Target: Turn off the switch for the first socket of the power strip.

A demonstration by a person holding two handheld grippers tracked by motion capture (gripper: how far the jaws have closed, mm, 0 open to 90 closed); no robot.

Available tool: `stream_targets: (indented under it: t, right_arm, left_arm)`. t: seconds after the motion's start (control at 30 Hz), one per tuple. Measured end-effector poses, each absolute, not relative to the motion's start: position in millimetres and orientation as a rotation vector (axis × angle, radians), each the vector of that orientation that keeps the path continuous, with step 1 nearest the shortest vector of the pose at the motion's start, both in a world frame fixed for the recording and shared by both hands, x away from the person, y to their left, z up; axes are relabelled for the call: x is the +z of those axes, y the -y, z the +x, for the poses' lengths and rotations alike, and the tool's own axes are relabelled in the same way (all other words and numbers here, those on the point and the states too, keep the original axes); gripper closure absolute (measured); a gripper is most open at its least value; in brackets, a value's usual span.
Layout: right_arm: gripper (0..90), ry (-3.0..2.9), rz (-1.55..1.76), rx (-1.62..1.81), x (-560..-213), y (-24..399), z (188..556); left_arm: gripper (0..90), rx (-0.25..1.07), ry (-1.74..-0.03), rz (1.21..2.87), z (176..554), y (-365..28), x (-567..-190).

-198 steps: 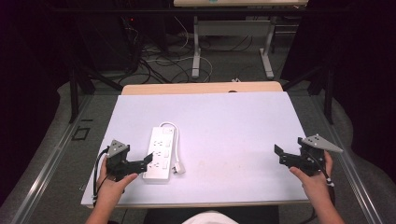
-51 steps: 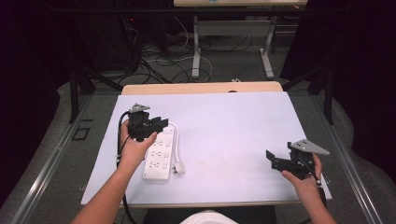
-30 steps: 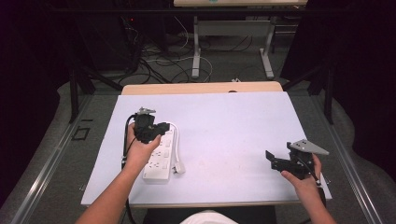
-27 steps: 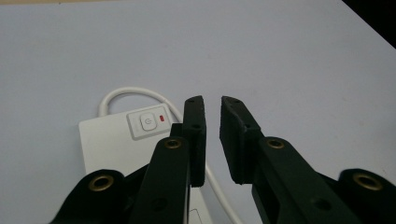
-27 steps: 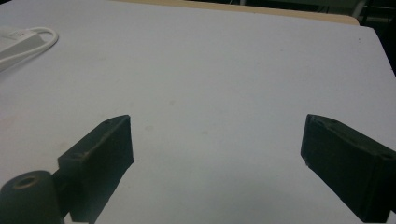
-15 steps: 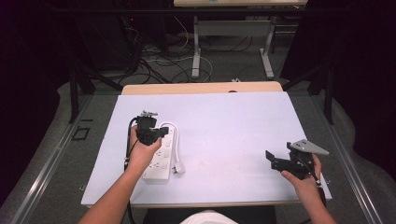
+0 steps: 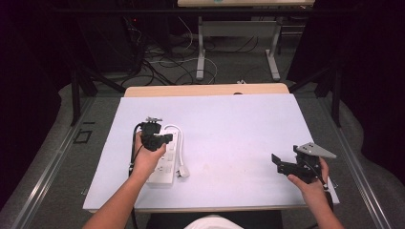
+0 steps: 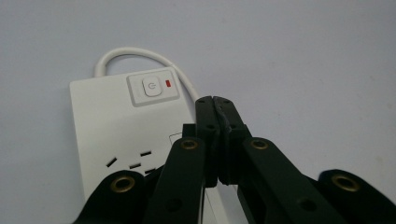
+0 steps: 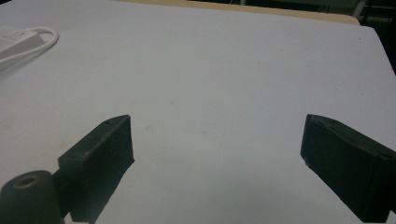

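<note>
A white power strip [image 7: 161, 171] lies on the left part of the pale table [image 7: 229, 124], its cable [image 7: 177, 131] looping at the far end. My left gripper [image 7: 161, 139] hovers over the strip's far end. In the left gripper view that gripper [image 8: 215, 100] is shut with nothing between its jaws, its tips just right of the strip [image 8: 116, 126] and below the power button [image 8: 152, 87] with its red lamp. My right gripper [image 7: 278, 163] rests near the front right edge. Its jaws [image 9: 217, 140] stand wide open over bare table, with the strip [image 9: 14, 39] far off.
A wooden strip [image 7: 205, 89] borders the table's far edge. Beyond it on the floor are loose cables [image 7: 162, 62] and the legs of another table [image 7: 200, 52]. A plug [image 7: 182, 171] lies beside the strip's near end.
The left gripper came from the table's front left to the strip's far end, then drew slightly nearer over it and shut its jaws. The right gripper shifted slightly early on, then held still.
</note>
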State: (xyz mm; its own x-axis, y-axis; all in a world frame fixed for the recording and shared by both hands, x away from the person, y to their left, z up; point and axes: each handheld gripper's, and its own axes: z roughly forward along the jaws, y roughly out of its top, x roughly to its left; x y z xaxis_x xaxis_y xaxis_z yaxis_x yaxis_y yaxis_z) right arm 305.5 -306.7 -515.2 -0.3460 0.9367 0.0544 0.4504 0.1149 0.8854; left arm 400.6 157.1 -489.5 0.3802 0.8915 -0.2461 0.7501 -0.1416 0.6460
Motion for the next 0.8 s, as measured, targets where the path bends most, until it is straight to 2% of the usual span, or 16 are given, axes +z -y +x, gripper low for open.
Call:
stream_targets:
  t: [0.8]
  right_arm:
    - [8.9,-1.865,1.349,1.180,-516,306,306]
  left_arm:
    - [89.6,0.164,-1.514,1.994,406,-157,-505]
